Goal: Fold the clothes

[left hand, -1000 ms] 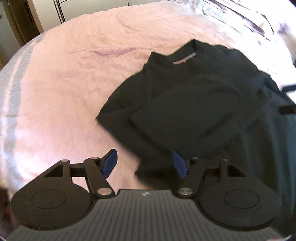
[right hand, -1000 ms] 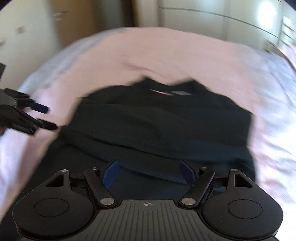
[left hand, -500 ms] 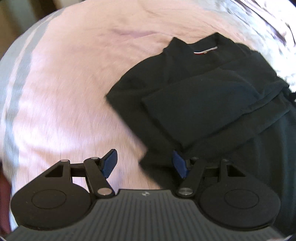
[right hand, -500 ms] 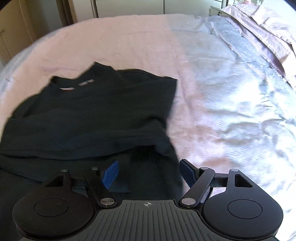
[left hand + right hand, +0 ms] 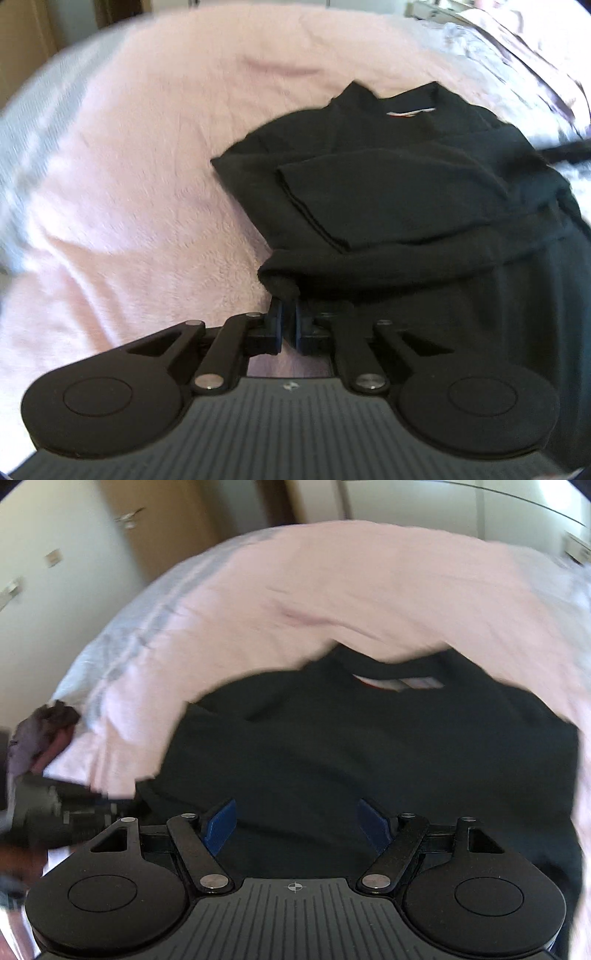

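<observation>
Black sweater (image 5: 388,206) fabric sits bunched between your left gripper (image 5: 287,314) fingers, which are pressed almost together on a rolled fold at the garment's lower left edge, just below the middle of the left wrist frame. From that pinch the cloth rises into a thick ridge running toward the right of the frame. Above it lies one sleeve (image 5: 369,199) folded flat across the chest, its cuff end pointing to the left. At the top of the garment the neckline (image 5: 402,99) curves open, with one small pale label (image 5: 412,112) inside it.

Your right gripper (image 5: 295,825) has its two blue pads (image 5: 221,825) set wide apart with nothing between them, low in the centre of the right wrist frame, over the sweater (image 5: 369,760). It is blurred, so you cannot tell whether the pads touch the cloth. The garment fills the middle of that frame as one dark mass, neckline and label (image 5: 400,682) toward the top.

There is one sweater, lying on one pink bedspread (image 5: 140,177) that covers most of both frames. At the left edge of the right wrist view you can see the other gripper (image 5: 62,812) as a dark blur beside the sweater's edge, and above it a crumpled greyish cloth (image 5: 40,734). Pale cupboard doors (image 5: 55,554) stand beyond the bed (image 5: 332,590).
</observation>
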Available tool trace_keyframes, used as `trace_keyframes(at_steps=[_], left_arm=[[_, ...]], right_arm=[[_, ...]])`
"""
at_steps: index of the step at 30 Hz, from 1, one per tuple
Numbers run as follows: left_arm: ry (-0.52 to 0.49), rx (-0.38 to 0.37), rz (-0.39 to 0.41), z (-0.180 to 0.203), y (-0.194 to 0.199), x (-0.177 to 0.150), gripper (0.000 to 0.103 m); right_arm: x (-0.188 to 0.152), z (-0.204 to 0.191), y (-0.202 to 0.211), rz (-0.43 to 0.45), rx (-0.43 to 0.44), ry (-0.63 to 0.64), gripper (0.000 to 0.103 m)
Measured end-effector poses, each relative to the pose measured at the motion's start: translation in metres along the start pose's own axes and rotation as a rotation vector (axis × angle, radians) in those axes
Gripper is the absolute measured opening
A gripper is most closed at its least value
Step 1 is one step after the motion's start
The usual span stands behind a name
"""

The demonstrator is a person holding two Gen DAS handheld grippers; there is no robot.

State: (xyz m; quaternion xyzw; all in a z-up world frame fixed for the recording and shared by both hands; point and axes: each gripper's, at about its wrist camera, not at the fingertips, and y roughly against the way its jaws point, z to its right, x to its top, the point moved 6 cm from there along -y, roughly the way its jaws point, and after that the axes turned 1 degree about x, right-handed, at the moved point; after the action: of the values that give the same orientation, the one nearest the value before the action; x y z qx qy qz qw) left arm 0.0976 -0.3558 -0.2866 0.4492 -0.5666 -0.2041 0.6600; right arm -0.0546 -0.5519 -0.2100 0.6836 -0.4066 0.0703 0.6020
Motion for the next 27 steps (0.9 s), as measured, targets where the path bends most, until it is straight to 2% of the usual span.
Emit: trace_keyframes(at_steps=[5,10,15,16,18,22,24,26,27], left_arm=[[-0.092,0.055,0.062,0.015,0.009,-0.016,0.004],[-0.158,0.095,0.116,0.015,0.003,-0.021,0.004],[-0.214,0.106,0.173,0.021,0.009,-0.030,0.004],[-0.225,0.109,0.182,0.022,0.010,-0.031,0.004],[-0.271,0.142,0.208,0.024,0.014,-0.033,0.004],[-0.415,0.195,0.241,0.034,0.009,-0.034,0.003],[-0.451,0.194,0.221,0.035,0.001,-0.035,0.003],[-0.494,0.198,0.210,0.036,-0.002,-0.037,0.003],[-0.499,0.193,0.201,0.034,-0.001,-0.039,0.004]], right_arm=[[0.048,-0.055,-0.055,-0.001,0.111,0.120,0.075],[0.080,-0.116,-0.132,-0.101,0.200,0.325,0.075],[0.084,-0.099,-0.157,-0.160,0.128,0.314,0.075],[0.084,-0.096,-0.162,-0.172,0.114,0.312,0.071],[0.086,-0.090,-0.172,-0.195,0.085,0.308,0.004],[0.089,-0.076,-0.192,-0.241,0.027,0.299,0.004],[0.090,-0.070,-0.201,-0.263,0.002,0.290,0.005],[0.089,-0.059,-0.192,-0.231,0.049,0.224,0.005],[0.090,-0.057,-0.186,-0.207,0.060,0.209,0.013]])
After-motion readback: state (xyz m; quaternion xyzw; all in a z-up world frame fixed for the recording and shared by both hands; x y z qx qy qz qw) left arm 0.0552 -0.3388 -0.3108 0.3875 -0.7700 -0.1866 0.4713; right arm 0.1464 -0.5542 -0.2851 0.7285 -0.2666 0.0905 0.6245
